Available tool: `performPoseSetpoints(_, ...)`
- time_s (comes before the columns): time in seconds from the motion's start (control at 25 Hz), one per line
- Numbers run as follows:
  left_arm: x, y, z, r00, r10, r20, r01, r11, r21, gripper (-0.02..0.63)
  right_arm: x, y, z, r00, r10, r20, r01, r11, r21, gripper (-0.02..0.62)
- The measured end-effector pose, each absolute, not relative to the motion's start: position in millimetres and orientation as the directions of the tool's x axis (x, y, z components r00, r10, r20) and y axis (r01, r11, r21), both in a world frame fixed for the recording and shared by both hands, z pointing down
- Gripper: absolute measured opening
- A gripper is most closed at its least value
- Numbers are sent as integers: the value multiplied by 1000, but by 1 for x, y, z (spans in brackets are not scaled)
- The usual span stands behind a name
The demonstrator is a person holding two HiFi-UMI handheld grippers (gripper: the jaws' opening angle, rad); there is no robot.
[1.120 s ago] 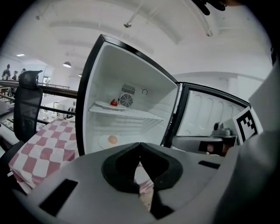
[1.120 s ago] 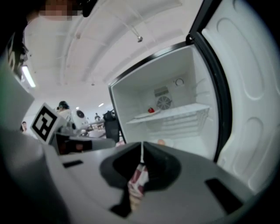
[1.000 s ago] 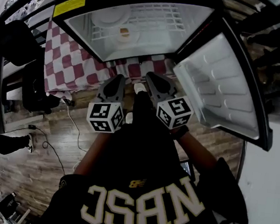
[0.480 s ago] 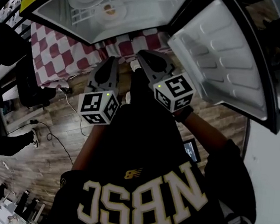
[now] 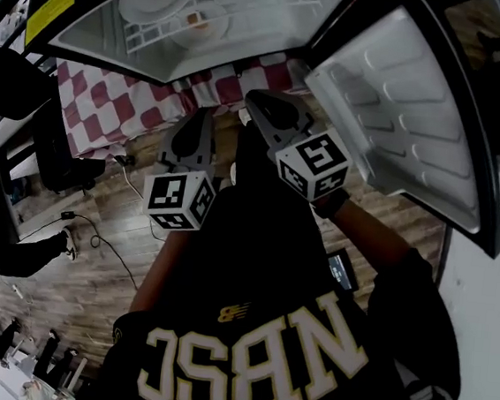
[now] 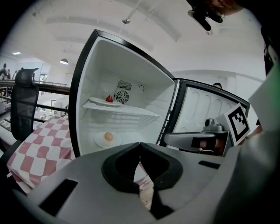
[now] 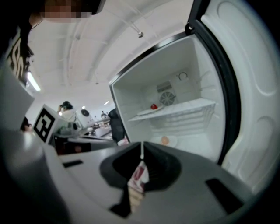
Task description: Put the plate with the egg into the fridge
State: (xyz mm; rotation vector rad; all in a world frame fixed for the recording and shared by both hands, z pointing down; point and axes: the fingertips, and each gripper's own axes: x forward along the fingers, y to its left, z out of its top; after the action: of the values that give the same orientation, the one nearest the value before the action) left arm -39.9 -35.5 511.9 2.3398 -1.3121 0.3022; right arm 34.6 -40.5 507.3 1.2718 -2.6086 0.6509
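The white plate [image 5: 211, 31] with the egg [image 5: 196, 20] lies on the floor of the open fridge [image 5: 91, 23]. The left gripper view shows this plate [image 6: 101, 141] and egg [image 6: 109, 137] too, and so does the right gripper view, with the plate [image 7: 171, 141] under the egg [image 7: 164, 140]. My left gripper [image 5: 207, 117] hangs in front of the fridge, apart from it, shut with nothing in it [image 6: 140, 146]. Beside it my right gripper [image 5: 253, 99] is shut and empty as well [image 7: 142, 146].
A second plate with a red item [image 6: 109, 99] rests on the wire shelf [image 6: 127, 109] above. The fridge door [image 5: 400, 122] stands wide open at the right. A red-and-white checked tablecloth [image 5: 108, 109] and a black office chair [image 6: 24, 96] are at the left; cables lie on the wooden floor [image 5: 94, 249].
The fridge has slid up and left in the head view. Both grippers stay shut and empty in front of it, close to the person's body.
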Motion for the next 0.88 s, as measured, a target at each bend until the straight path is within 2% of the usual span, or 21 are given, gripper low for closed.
performPoseSetpoints(0.44,-47,-57,523,510,-752,418,-860,-450,239,23,26,-62,523,-709,-605,361,-704,630,-327,29)
performPoseSetpoints(0.88,-27,-46,526,549,-697,462,-834,-496,243,23,30,-79,513,-683,-654,326,-730,600,-327,29)
